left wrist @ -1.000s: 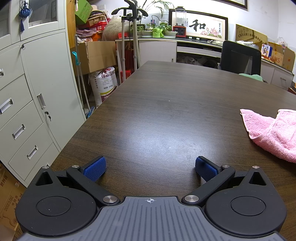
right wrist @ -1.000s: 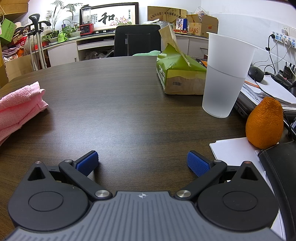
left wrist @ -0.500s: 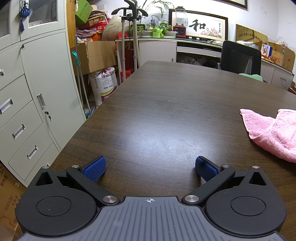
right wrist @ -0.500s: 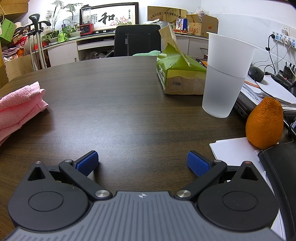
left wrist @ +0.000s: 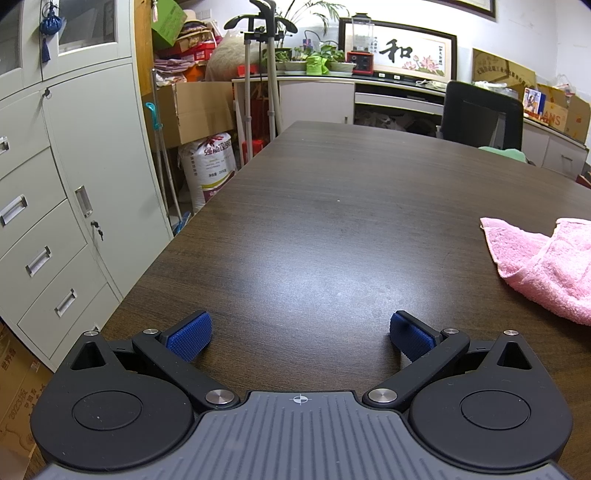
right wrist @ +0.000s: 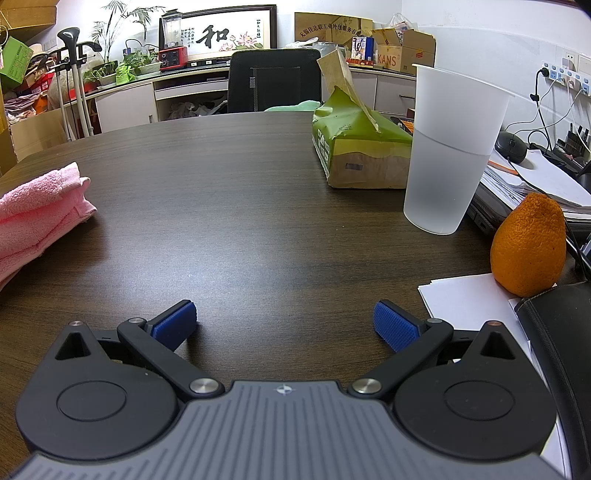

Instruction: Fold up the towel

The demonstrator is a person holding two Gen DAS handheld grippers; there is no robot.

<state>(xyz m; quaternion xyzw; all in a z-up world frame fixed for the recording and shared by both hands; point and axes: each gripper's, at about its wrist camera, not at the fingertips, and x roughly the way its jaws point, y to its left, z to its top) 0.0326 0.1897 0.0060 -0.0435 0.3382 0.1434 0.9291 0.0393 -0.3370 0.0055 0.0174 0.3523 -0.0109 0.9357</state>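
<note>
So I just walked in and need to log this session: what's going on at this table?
A person holds a two-finger gripper in each hand, set to fold the pink towel. Nothing is being handled at this moment. The left gripper and the right gripper are both open and empty, low over the dark wooden table. The towel lies rumpled between them, touched by neither. Off to the right stand a plastic cup, a green tissue pack and an orange.

A framed calligraphy panel (right wrist: 227, 33) on the back counter carries one large character — 和. A cardboard box (right wrist: 400, 53) near it reads "KANS". A carton (left wrist: 14, 391) on the floor beside the cabinets shows "2023" — its other print is too blurred.
</note>
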